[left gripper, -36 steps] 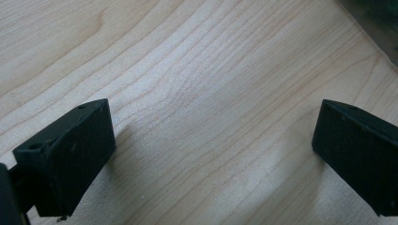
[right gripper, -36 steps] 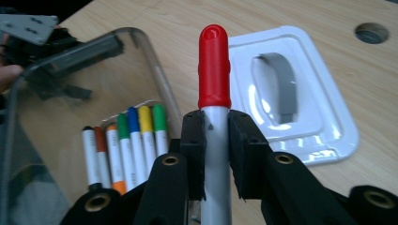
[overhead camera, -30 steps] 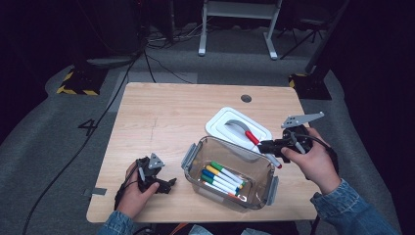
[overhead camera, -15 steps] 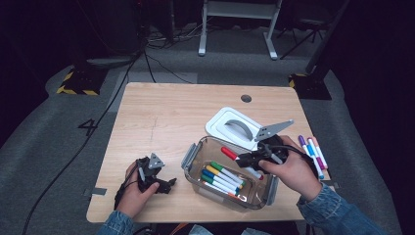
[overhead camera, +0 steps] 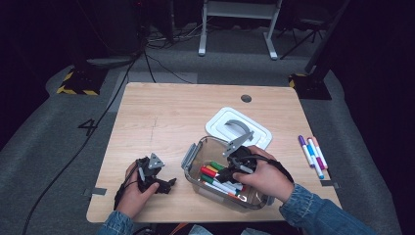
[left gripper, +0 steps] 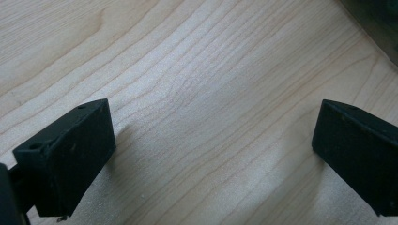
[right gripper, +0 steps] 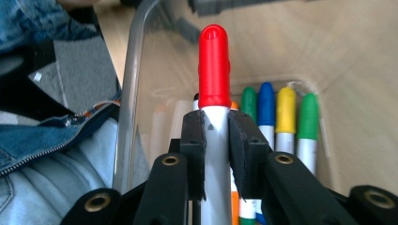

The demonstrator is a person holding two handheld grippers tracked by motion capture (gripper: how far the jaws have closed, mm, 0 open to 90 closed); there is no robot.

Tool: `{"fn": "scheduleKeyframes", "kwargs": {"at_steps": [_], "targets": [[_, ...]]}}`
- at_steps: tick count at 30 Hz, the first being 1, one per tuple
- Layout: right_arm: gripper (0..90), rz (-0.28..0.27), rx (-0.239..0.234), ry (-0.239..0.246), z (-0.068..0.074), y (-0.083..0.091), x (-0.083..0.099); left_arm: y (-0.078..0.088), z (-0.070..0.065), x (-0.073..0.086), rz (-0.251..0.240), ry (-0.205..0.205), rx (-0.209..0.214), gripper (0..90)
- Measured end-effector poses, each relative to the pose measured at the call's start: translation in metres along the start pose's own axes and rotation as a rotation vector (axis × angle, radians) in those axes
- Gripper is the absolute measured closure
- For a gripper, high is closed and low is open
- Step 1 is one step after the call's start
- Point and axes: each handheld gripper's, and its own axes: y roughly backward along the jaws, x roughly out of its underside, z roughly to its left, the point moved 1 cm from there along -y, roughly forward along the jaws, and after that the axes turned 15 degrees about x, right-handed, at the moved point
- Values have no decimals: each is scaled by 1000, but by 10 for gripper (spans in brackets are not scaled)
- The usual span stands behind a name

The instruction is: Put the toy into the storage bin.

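On the table (overhead camera: 161,117) the container (overhead camera: 192,159) stands near the front edge – markers (overhead camera: 220,182) lie inside it. The lid (overhead camera: 237,126) lies just behind it, three loose markers (overhead camera: 312,155) to its right.

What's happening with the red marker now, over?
Right gripper shut on red marker, over clear box. Left gripper open, resting on table. Nothing blocking.

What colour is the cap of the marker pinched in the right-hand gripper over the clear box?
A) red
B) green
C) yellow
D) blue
A: in the right gripper view, the right gripper clamps a white marker whose cap is red, above the clear box of markers.
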Motion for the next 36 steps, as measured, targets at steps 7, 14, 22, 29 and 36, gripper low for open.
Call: {"fn": "scheduleKeyframes", "kwargs": {"at_steps": [7, 14, 22, 29, 36], "targets": [[772, 83, -39, 25, 3, -29, 0, 0, 0, 0, 0, 0, 0, 2], [772, 149, -63, 44, 5, -49, 4, 0, 0, 0, 0, 0, 0, 2], [770, 195, -80, 54, 7, -62, 9, 0, 0, 0, 0, 0, 0, 2], [606, 77, 1, 31, 1, -59, 6, 0, 0, 0, 0, 0, 0, 2], [597, -99, 81, -32, -10, -31, -3, 0, 0, 0, 0, 0, 0, 2]]}}
